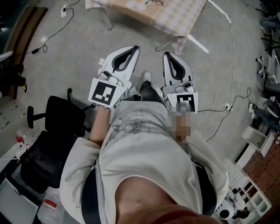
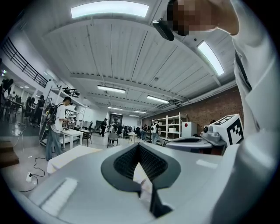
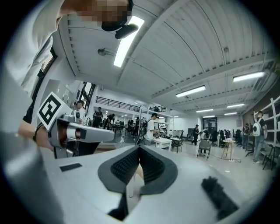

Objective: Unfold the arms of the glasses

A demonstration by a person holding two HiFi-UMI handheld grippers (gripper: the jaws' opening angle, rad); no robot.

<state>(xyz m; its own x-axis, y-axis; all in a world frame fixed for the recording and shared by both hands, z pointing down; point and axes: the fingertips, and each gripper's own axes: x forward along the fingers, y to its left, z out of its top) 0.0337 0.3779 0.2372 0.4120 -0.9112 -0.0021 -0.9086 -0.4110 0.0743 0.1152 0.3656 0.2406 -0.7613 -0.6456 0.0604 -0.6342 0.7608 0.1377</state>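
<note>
**Q:** Beyond the left gripper (image 1: 135,48) and right gripper (image 1: 167,54), where are the glasses (image 1: 154,2)?
**A:** On the cloth-covered desk (image 1: 175,19), at its far side. They are too small to tell which way they point.
**Q:** The grippers?
**A:** Both clenched, empty, well short of the desk. Open floor (image 1: 87,35) lies between; a black chair (image 1: 63,116) stands farther from the desk.
</note>
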